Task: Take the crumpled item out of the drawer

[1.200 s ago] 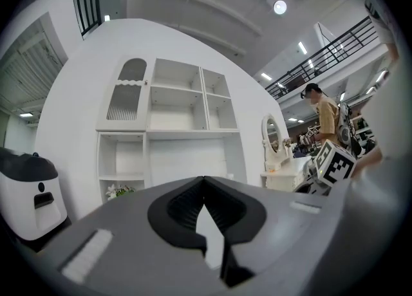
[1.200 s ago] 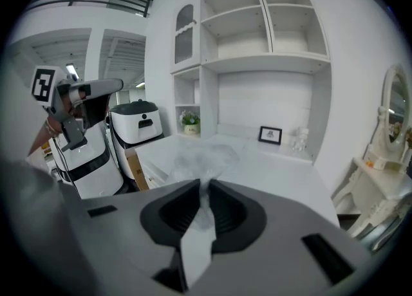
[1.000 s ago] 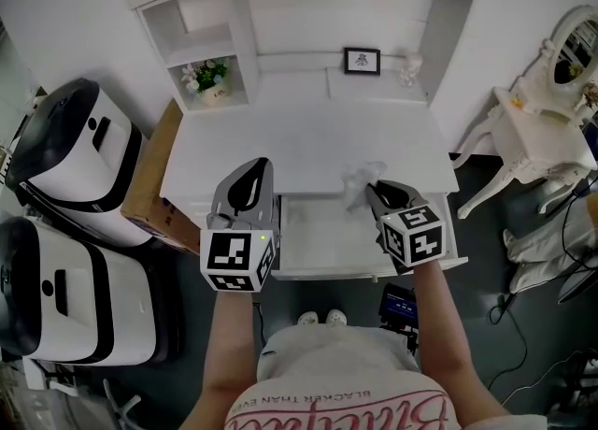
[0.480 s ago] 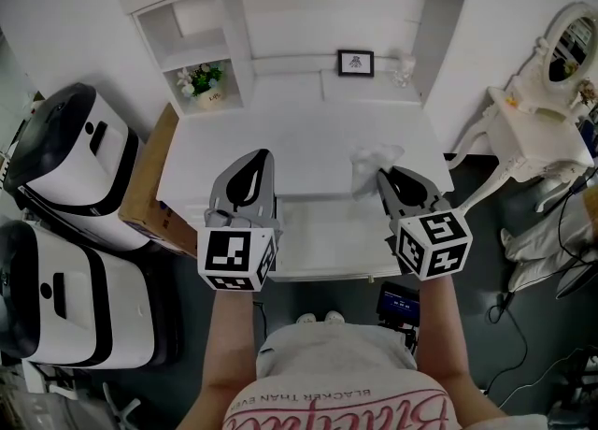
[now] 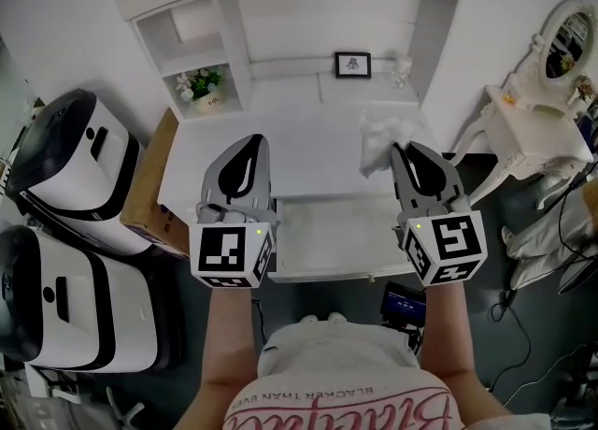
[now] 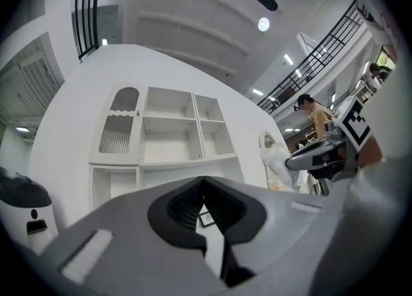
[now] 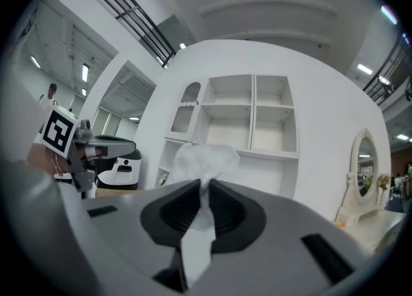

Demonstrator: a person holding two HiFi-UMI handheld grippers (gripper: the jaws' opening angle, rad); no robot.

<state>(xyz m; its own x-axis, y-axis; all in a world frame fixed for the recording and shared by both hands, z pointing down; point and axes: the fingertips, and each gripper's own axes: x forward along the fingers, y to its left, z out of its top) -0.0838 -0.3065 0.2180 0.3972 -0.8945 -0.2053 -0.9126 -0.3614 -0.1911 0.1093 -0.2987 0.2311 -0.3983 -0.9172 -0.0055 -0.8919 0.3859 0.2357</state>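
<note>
- My right gripper (image 5: 405, 150) is pinching the crumpled item (image 5: 382, 133); in the right gripper view its jaws (image 7: 201, 188) press on a white, tissue-like wad (image 7: 203, 159) that bulges out past the tips.
- My left gripper (image 5: 253, 141) has its jaws pressed together with nothing between them, as the left gripper view (image 6: 205, 183) confirms.
- The crumpled item is out of the drawer (image 5: 329, 237). In the head view it shows over the right side of the desk top (image 5: 290, 152).
- The drawer stands pulled open between my two grippers.
- A small picture frame (image 5: 353, 64) stands at the back of the desk.
</note>
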